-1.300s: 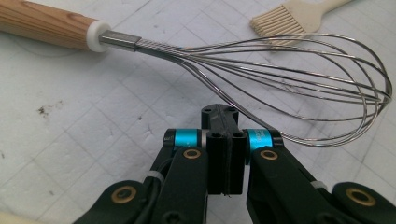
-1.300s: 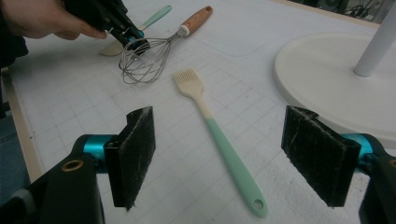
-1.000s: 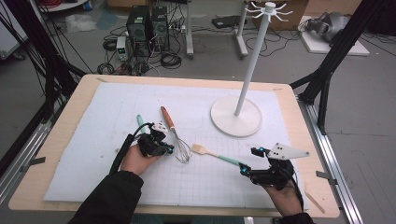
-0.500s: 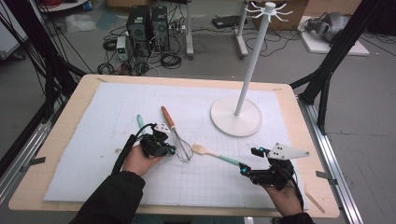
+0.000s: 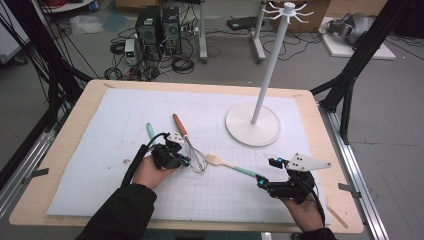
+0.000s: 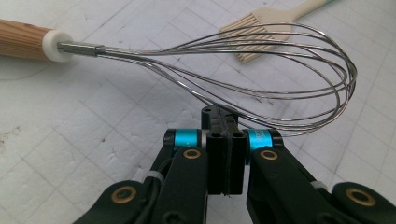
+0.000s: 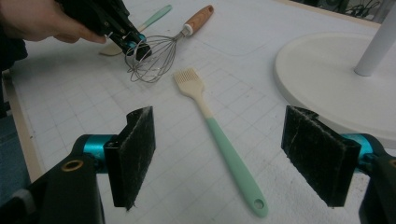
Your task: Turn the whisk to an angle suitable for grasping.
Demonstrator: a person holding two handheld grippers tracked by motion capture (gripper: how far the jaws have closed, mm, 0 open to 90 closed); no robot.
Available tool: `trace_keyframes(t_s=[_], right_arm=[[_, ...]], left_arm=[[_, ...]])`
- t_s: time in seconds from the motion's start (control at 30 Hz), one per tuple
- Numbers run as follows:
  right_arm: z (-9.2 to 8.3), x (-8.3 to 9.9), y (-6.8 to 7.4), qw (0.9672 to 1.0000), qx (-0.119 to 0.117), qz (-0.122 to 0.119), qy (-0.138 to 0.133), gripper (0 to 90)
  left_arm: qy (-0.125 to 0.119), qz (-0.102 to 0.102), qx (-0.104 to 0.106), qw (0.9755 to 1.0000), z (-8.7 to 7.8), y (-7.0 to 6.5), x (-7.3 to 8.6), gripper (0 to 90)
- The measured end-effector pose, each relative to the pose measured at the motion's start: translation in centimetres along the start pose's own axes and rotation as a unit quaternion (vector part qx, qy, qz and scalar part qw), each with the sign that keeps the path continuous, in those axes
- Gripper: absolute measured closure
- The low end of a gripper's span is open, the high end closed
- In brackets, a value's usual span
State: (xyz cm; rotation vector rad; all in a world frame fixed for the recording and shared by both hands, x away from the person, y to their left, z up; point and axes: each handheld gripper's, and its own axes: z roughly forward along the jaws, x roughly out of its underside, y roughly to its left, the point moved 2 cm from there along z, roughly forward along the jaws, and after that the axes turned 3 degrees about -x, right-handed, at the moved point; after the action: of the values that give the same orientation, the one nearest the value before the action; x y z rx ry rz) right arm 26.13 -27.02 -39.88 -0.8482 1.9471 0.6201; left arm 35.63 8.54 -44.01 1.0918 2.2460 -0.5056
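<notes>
A wire whisk point(image 5: 189, 142) with a wooden handle point(image 6: 21, 38) lies left of centre on the white mat. My left gripper point(image 5: 186, 162) is at its wire cage point(image 6: 280, 60), jaws pressed together with a lower wire running into the closed tips point(image 6: 219, 112); from the right gripper view, this gripper point(image 7: 135, 46) sits among the wires. A pastry brush point(image 5: 232, 167) with a mint handle point(image 7: 233, 158) lies to the right. My right gripper point(image 5: 265, 172) stands open around the end of that handle, both pads point(image 7: 135, 154) clear of it.
A white hook stand point(image 5: 252, 125) with a tall pole rises at the back right of the mat. A mint-handled spatula point(image 5: 150, 131) lies under and behind my left hand. A small wooden stick point(image 5: 336, 216) lies near the table's front right corner.
</notes>
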Motion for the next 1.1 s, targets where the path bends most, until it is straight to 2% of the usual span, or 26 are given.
trace_keyframes(t_s=[1.1], right_arm=[[0.0,0.0,0.0,1.0,0.001,0.0,0.0,24.9]], left_arm=[[0.004,0.015,0.012,0.9998,0.7,-1.1,-0.6,89.6]])
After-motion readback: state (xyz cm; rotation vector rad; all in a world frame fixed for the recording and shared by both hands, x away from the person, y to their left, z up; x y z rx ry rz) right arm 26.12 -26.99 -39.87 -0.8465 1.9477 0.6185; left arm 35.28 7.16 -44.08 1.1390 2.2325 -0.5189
